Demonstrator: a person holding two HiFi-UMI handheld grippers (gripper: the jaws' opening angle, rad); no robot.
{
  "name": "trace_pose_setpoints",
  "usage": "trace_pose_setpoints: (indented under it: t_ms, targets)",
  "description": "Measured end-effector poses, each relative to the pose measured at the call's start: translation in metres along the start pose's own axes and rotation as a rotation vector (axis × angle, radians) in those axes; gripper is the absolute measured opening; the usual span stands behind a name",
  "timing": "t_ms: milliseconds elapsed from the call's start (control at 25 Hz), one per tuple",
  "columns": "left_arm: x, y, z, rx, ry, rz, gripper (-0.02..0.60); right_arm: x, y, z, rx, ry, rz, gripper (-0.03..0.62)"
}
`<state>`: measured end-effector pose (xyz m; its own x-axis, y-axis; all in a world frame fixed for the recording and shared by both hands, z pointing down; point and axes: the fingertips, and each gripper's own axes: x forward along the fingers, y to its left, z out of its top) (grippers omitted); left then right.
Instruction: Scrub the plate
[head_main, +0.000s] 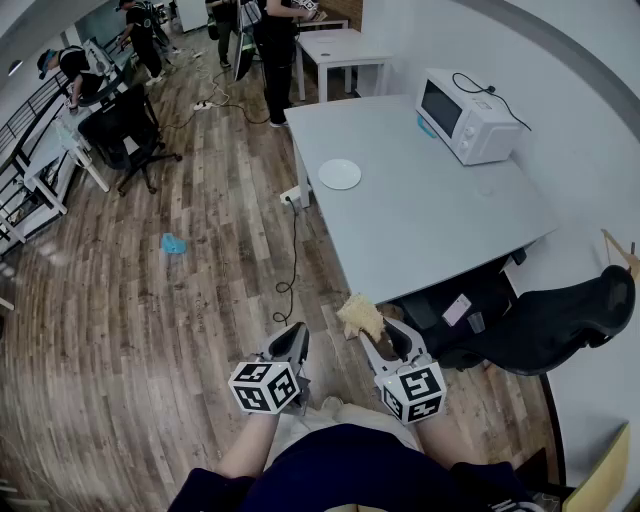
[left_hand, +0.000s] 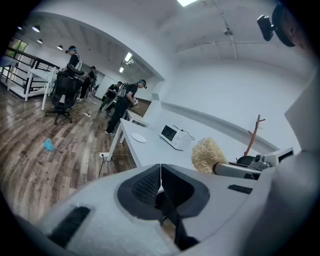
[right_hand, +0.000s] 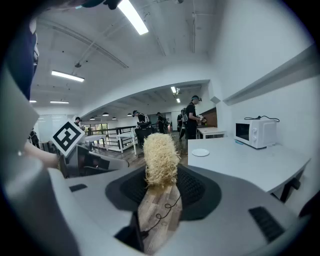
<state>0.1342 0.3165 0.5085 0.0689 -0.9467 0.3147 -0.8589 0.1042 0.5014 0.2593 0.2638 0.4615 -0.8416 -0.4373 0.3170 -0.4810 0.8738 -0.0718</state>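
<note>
A small white plate lies on the grey table, far ahead of both grippers; it shows also as the plate in the left gripper view and the plate in the right gripper view. My right gripper is shut on a straw-coloured fibrous scrubber, which sticks up between the pads as the scrubber. My left gripper is shut with nothing in it, its pads meeting. Both hang over the wooden floor, short of the table's near corner.
A white microwave stands at the table's far right. A black office chair sits to my right. A cable trails from a floor socket by the table leg. Several people and desks stand at the far end of the room.
</note>
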Motion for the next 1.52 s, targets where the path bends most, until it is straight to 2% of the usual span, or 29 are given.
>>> trace_pose_setpoints:
  t_ms: [280,680,1080,1320,1520]
  targets:
    - [0.007,-0.010,0.004,0.009,-0.011,-0.010,0.018,-0.003,-0.004,0.005,-0.001,-0.014,0.014,0.172]
    - [-0.009,0.013,-0.002,-0.006,0.007,0.038,0.018,0.017,0.004,0.002,0.034,-0.004,0.020,0.173]
    - [0.018,0.037,0.013,0.001,0.013,0.048,0.018,0.053,-0.011,-0.005,0.053,0.031,0.018,0.173]
    - [0.055,0.069,0.044,0.033,0.029,0.013,0.018,0.105,-0.024,0.010,0.057,0.033,-0.023,0.173]
    - [0.080,0.113,0.095,0.076,0.053,-0.026,0.019,0.167,-0.021,0.038,0.082,0.030,-0.067,0.173]
